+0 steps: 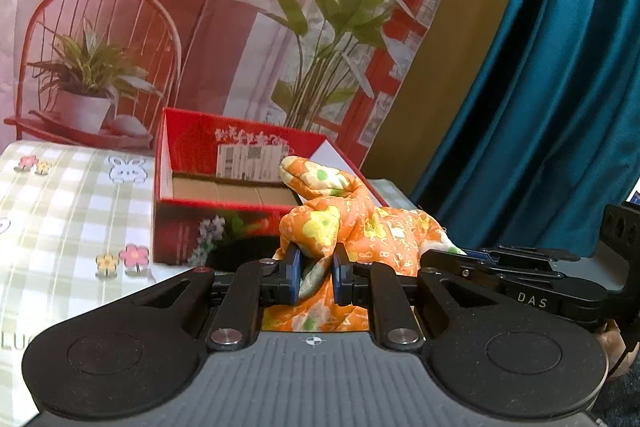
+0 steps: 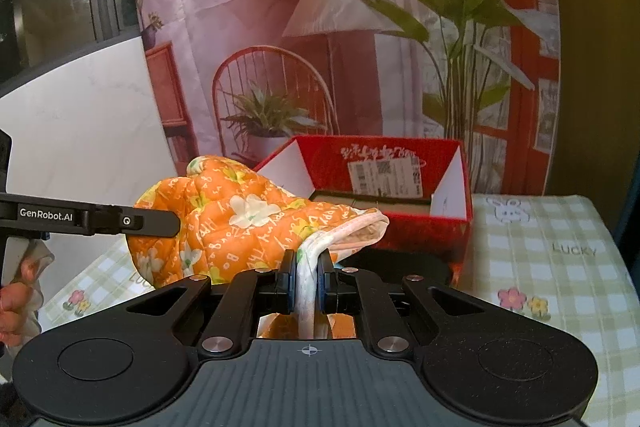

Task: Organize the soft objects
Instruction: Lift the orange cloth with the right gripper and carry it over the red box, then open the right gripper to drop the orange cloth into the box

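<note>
Now both tongs grip the same orange floral mitt (image 2: 240, 223), which hangs above the tabletop (image 2: 560, 267) in front of the red box (image 2: 384, 187). The left tongs (image 1: 316, 277) are clamped on a bunched fold of the mitt (image 1: 352, 223), blue pads pressing the cloth from both sides. The right tongs (image 2: 308, 279) are shut on the mitt's pale cuff edge, which runs down between the fingers. From the right wrist view, the left tool's black arm (image 2: 92, 219) reaches in from the left and meets the mitt's far side. The box (image 1: 240, 187) stands open on the checked cloth (image 1: 72, 211), near the back edge of the tabletop, with a white label (image 2: 384, 179) on its inner back wall.
</note>
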A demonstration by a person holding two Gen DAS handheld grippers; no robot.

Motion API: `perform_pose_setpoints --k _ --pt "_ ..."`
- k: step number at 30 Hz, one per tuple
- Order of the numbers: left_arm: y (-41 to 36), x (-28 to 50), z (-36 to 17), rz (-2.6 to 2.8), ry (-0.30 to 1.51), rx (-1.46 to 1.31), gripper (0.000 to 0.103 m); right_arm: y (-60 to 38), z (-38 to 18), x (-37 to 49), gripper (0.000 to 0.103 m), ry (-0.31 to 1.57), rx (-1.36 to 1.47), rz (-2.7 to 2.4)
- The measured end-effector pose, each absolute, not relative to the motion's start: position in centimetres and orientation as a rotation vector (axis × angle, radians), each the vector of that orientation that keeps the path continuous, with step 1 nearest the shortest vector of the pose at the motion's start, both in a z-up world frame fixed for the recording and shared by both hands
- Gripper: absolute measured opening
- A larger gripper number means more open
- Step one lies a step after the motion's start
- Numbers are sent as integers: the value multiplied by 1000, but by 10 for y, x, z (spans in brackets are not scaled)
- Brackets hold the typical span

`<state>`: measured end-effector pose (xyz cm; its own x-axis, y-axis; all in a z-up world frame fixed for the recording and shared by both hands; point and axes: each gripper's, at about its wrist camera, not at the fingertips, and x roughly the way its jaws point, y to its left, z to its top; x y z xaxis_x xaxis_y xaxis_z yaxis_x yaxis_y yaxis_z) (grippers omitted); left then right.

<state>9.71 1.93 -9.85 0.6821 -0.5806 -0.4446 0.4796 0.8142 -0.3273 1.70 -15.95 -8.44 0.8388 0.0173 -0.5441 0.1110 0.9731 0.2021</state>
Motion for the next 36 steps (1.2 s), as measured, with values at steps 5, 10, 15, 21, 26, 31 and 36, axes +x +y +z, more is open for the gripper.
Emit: perform_pose_setpoints --k 5,10,15,21,26,31,36 --pt "16 120 -93 -595 561 -199 16 -173 -82 39 9 564 213 -51" --pt "13 148 -89 -582 564 -218 16 -188 -80 64 9 558 198 -53" --pt "10 180 -81 -558 541 -199 16 -201 -78 95 9 551 157 -61" --pt "4 223 -80 -515 538 -188 16 -219 -80 140 9 546 106 -81" --pt "-2 257 -93 -478 585 -196 17 -233 -96 181 9 573 61 -97" --pt "-9 284 -115 -449 667 -181 17 -247 -118 211 9 634 97 -109" --pt "-16 297 -130 -438 721 -150 18 -254 -140 228 9 701 96 -112"
